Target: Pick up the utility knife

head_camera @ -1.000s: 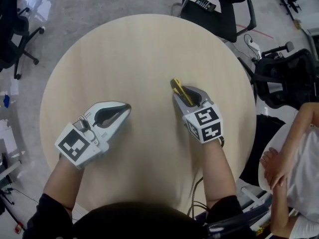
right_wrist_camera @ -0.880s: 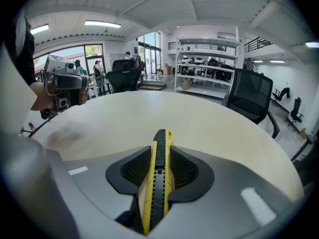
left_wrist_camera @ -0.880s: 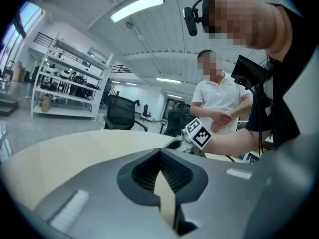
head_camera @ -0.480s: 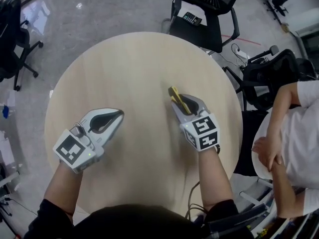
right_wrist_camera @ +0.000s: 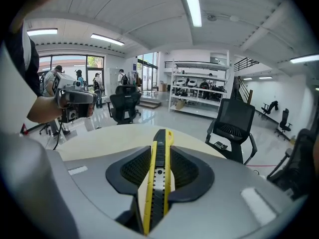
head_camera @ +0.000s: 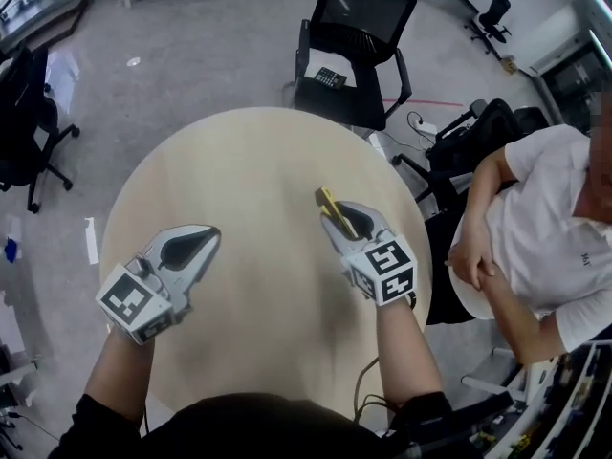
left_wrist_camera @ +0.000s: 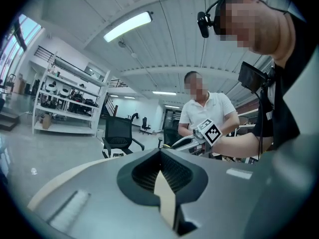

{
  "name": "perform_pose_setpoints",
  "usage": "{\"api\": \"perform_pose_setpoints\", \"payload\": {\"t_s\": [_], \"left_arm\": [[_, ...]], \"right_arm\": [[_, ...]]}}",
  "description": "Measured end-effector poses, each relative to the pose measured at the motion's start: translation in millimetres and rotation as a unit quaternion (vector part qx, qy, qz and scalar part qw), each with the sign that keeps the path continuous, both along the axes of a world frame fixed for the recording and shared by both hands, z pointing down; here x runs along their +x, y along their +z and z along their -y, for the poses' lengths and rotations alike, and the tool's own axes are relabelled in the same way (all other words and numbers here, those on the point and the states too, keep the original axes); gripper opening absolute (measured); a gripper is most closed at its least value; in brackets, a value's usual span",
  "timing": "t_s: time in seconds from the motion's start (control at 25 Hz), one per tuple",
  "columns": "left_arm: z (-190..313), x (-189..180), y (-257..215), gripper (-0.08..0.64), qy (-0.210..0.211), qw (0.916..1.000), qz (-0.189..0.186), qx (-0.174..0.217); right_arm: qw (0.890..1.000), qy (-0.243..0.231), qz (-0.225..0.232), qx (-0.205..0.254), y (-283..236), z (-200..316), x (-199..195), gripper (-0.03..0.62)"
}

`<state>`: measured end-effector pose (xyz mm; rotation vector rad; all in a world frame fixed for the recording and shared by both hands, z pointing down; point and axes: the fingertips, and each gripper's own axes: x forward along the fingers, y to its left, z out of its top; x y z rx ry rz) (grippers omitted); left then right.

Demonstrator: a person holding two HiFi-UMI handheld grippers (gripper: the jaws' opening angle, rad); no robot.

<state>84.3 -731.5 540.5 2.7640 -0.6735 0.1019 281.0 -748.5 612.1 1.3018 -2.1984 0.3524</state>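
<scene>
The yellow and black utility knife (head_camera: 328, 202) is clamped between the jaws of my right gripper (head_camera: 337, 208), its tip sticking out past the fingertips. In the right gripper view the knife (right_wrist_camera: 158, 171) runs lengthwise between the ribbed pads, and the right gripper (right_wrist_camera: 160, 148) is shut on it, held above the round wooden table (head_camera: 258, 161). My left gripper (head_camera: 212, 230) hovers over the table's left part, its tips together with nothing held. In the left gripper view the left gripper (left_wrist_camera: 160, 151) shows only bare table through the gap behind its tips.
A black office chair (head_camera: 354, 27) stands beyond the table's far edge. A seated person in a white shirt (head_camera: 535, 218) is close to the table's right side. Another black chair (head_camera: 19, 113) is at the far left. Cables trail on the floor by the right edge.
Both grippers have risen from the table. The knife has come up with the right gripper. The table looks smaller and more of the room shows.
</scene>
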Motion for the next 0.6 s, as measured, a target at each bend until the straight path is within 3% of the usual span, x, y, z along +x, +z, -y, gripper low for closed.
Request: {"api": "perform_pose_setpoints", "payload": {"t_s": [0.32, 0.6], "left_arm": [[-48.9, -39.5, -68.2, -0.006, 0.002, 0.9993, -0.014, 0.034], [-93.8, -82.0, -112.7, -0.006, 0.029, 0.9983, -0.023, 0.045]], "right_arm": [[0.999, 0.014, 0.012, 0.037, -87.2, -56.2, -17.3, 0.135], [0.997, 0.033, 0.023, 0.068, -141.4, -105.5, -44.9, 0.135]]}}
